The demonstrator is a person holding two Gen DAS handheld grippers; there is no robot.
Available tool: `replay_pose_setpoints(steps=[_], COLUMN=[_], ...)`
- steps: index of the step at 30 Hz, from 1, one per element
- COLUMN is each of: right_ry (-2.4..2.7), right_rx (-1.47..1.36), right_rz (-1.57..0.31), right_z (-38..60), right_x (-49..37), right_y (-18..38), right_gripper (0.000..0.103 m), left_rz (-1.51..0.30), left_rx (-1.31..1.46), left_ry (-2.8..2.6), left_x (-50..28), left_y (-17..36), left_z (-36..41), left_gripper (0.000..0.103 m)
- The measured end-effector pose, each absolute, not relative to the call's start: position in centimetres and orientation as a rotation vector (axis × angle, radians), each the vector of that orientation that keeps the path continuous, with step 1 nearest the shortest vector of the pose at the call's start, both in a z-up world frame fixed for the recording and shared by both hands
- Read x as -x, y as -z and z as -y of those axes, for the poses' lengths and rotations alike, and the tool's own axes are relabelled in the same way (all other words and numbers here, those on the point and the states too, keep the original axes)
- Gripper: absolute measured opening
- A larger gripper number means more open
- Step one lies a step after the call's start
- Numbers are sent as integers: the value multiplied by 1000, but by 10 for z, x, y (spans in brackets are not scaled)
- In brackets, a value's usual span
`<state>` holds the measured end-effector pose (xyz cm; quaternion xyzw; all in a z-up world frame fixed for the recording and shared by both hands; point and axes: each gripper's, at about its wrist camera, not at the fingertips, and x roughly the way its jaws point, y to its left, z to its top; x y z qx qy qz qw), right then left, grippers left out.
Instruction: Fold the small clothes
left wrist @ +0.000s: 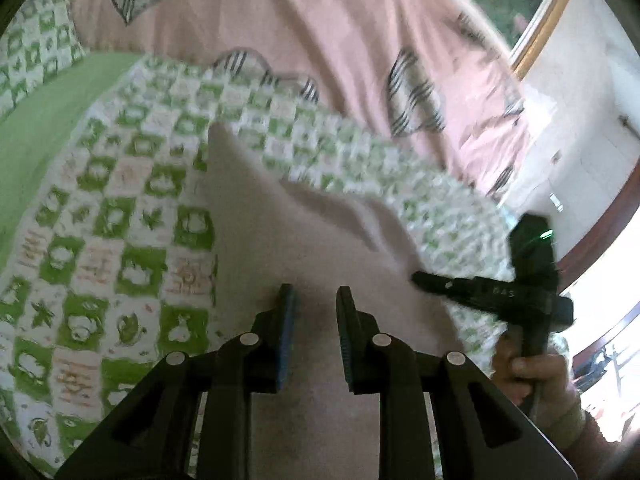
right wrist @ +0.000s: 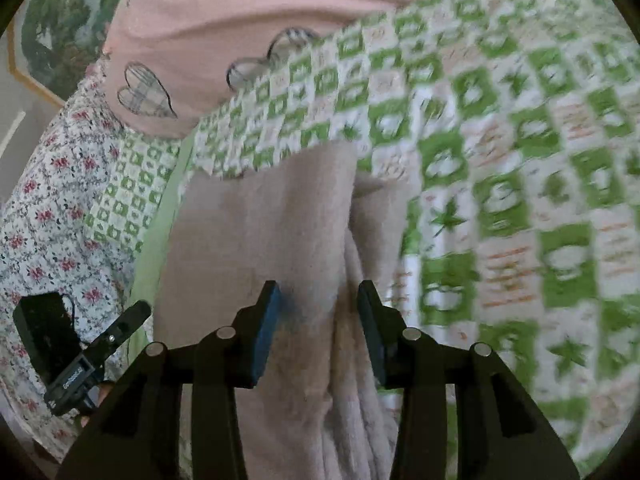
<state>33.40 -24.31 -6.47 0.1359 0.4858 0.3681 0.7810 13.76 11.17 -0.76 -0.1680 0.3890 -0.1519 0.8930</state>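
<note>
A small beige fleecy garment [left wrist: 304, 236] lies on the green-and-white checked bedspread [left wrist: 120, 240]. My left gripper [left wrist: 316, 300] is open above its near part, and the cloth runs between and under the fingers. In the right wrist view the same garment [right wrist: 272, 220] shows a lengthwise fold ridge. My right gripper [right wrist: 318, 300] is open over it, with the cloth bunched between the fingers. The right gripper also shows in the left wrist view [left wrist: 496, 292], at the garment's right edge. The left gripper shows in the right wrist view [right wrist: 100, 344], at lower left.
A pink blanket with striped heart patches [left wrist: 280, 20] lies heaped at the far side of the bed. A floral sheet [right wrist: 52, 208] hangs at the left bed edge. A framed picture [right wrist: 52, 20] hangs on the wall, and white furniture [left wrist: 580, 120] stands by the bed.
</note>
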Motion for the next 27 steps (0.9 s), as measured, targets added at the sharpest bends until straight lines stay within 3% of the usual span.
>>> replay_pose_setpoints(steps=[10,16,21,27], right_ry=[-716,-671,-764,-817], right_rx=[-235,-240,-217,-156], right_rz=[-1046,-982,-886,-922], right_z=[248,263,273,270], right_x=[-339,-320,-266,-237], right_y=[84,60,28,40], right_gripper=[12,13,13,13], left_rz=[-858,-843,-814,-756], left_rx=[313,364,368,370], left_ry=[295,307,288,293], left_x=[-148,-140,-122,-69], left_y=[34,29,22,8], left_z=[-96,-106,-109,-107], left_gripper=[18,19,19,19])
